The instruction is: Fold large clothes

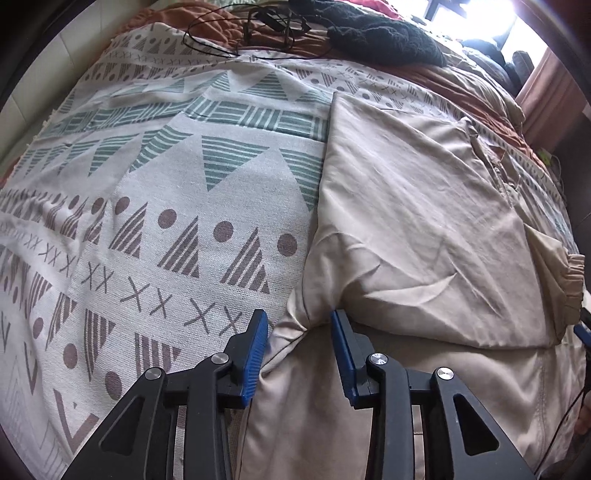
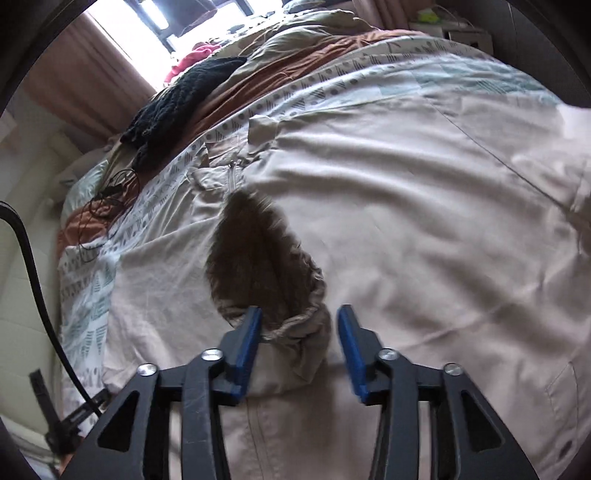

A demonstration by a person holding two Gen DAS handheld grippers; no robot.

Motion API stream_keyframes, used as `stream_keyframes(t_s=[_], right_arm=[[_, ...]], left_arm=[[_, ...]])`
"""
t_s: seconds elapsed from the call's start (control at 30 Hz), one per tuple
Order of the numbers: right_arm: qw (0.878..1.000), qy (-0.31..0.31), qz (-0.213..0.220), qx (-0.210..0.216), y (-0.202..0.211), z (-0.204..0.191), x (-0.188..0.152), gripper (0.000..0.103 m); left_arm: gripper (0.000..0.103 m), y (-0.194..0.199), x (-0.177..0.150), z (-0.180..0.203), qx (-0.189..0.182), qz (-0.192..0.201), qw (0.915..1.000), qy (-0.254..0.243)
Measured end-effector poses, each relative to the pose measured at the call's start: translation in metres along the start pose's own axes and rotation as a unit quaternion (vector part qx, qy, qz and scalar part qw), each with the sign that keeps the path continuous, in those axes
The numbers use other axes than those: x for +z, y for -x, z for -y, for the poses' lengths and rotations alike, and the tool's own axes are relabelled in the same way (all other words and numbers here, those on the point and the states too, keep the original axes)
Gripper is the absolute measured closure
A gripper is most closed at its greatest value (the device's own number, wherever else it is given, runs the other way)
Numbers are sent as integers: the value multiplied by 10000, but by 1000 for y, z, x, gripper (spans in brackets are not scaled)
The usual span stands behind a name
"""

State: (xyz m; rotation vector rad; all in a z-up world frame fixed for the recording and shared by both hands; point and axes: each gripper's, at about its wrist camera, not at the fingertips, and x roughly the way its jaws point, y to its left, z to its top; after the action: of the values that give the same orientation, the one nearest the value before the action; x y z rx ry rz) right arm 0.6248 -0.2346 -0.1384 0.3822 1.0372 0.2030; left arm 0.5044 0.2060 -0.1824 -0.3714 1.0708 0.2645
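Observation:
A large beige jacket lies spread on the patterned bed cover. My left gripper stands at its near left edge. A puckered fold of beige cloth sits between its blue pads, and I see no firm pinch. In the right wrist view the same jacket fills the middle. Its sleeve end, with an elastic cuff and a dark opening, lies across the body. My right gripper is open over that cuff. The left pad touches the cuff and the right pad stands clear. This view is blurred.
A black knitted garment and thin black cables lie on an orange blanket at the far end of the bed. A bright window is beyond. A thick black cable hangs beside the bed's left edge.

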Motion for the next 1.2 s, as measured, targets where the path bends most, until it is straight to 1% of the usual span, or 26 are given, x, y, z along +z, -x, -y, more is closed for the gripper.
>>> stream_keyframes(t_s=[0.1, 0.17, 0.2, 0.27, 0.3, 0.37, 0.4, 0.47, 0.5, 0.57, 0.6, 0.67, 0.7, 0.73, 0.83, 1.0, 1.03, 1.07, 1.1, 1.13, 1.17, 1.2], right_arm=[[9997, -100, -192, 111, -7, 9, -3, 49], [9985, -299, -389, 259, -16, 19, -3, 49], [9979, -398, -421, 286, -19, 24, -1, 49], [9972, -618, -281, 312, -12, 34, 2, 49], [9970, -723, -104, 275, -3, 40, 6, 49], [9966, -784, 73, 228, 7, 46, 10, 49], [9964, -805, 86, 269, 9, 49, 11, 48], [9961, -794, -75, 388, 4, 50, 10, 44], [9955, -744, -306, 493, -5, 48, 8, 43], [9946, -683, -565, 539, -20, 45, 3, 43], [9943, -690, -612, 542, -25, 45, 2, 43], [9924, -810, -621, 694, -35, 48, 2, 44], [9915, -883, -561, 775, -38, 51, 3, 49], [9908, -934, -479, 852, -40, 52, 6, 69], [9904, -908, -386, 972, -50, 53, 14, 88], [9908, -888, -356, 953, -55, 49, 24, 88], [9907, -922, -428, 901, -55, 48, 25, 83], [9902, -1001, -486, 846, -53, 49, 25, 80], [9893, -1061, -502, 862, -50, 50, 24, 72], [9889, -1087, -481, 886, -45, 52, 23, 67], [9889, -1095, -453, 893, -40, 52, 23, 65], [9892, -1096, -402, 883, -32, 52, 24, 60]], left_arm=[[66, -1, 0, 2, 110, 28, 9999, -37], [66, -2, 0, 2, 291, 56, 9995, -53], [66, -3, 1, 0, 315, 59, 9995, -24], [66, -5, 3, -2, 304, 50, 9995, 91], [66, -6, 3, -3, 295, 47, 9995, 121], [66, -8, 3, -3, 302, 47, 9994, 132], [66, -9, 3, -2, 314, 54, 9994, 115], [66, -10, 4, -2, 321, 61, 9994, 99], [66, -10, 4, -2, 313, 65, 9994, 105], [66, -10, 5, -4, 273, 66, 9995, 149], [66, -10, 4, -3, 269, 68, 9995, 157], [66, -10, 4, -4, 279, 71, 9995, 151], [66, -10, 5, -4, 282, 70, 9995, 146], [66, -10, 5, -4, 285, 67, 9995, 144], [66, -10, 5, -4, 301, 66, 9994, 130], [66, -5, 5, -3, 375, 27, 9992, 143], [66, -3, 5, -2, 382, 42, 9992, 142], [66, 1, 5, 0, 386, 55, 9991, 145], [64, 5, 5, 2, 333, 64, 9993, 166], [59, 8, 6, 3, 277, 71, 9994, 190], [55, 14, 6, 6, 172, 96, 9995, 232], [47, 19, 6, 8, 107, 142, 9995, 260]])
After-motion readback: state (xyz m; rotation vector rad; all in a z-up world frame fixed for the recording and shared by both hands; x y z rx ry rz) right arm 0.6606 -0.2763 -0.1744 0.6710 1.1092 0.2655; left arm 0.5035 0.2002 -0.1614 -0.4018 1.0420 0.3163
